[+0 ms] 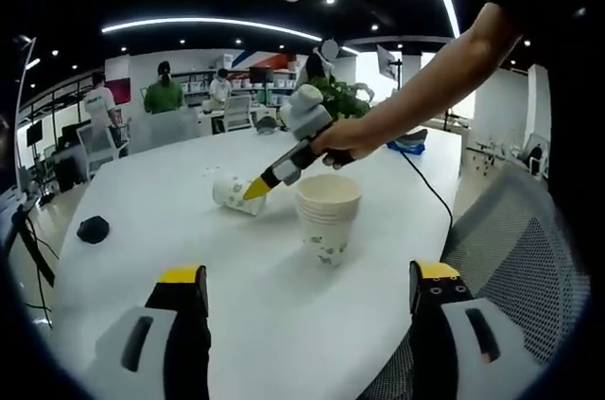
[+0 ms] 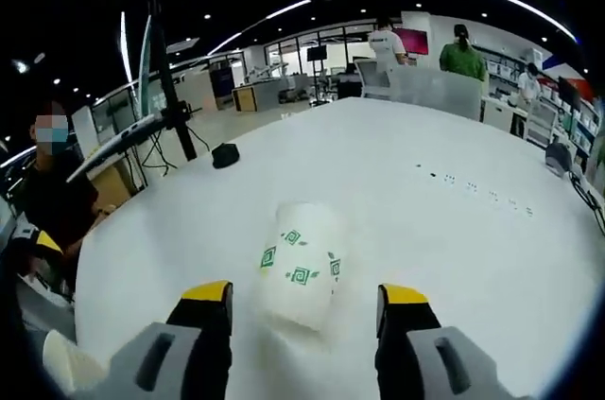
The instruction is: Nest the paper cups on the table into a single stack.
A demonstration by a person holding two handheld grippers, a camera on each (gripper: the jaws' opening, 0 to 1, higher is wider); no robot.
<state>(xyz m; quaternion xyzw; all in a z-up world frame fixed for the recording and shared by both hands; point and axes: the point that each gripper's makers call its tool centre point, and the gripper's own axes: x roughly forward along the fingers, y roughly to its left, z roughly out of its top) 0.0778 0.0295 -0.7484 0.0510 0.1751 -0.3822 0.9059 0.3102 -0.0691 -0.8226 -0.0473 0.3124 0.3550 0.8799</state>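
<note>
A stack of nested white paper cups (image 1: 328,220) with green marks stands upright on the white table (image 1: 189,230). A single cup (image 1: 236,194) lies on its side just left of the stack. In the left gripper view, a hand holds my right gripper (image 1: 260,187) with its yellow tips at that lying cup. My left gripper (image 1: 309,277) is open in front of the stack, with nothing between its jaws. In the right gripper view, the lying cup (image 2: 301,263) sits between the spread jaws of my right gripper (image 2: 306,294), which is open and does not touch it.
A small black object (image 1: 93,228) (image 2: 224,155) lies farther off on the table. A cable (image 1: 430,187) trails near the table's right edge. A cup rim (image 2: 66,362) shows at the lower left. Chairs and people are beyond the table.
</note>
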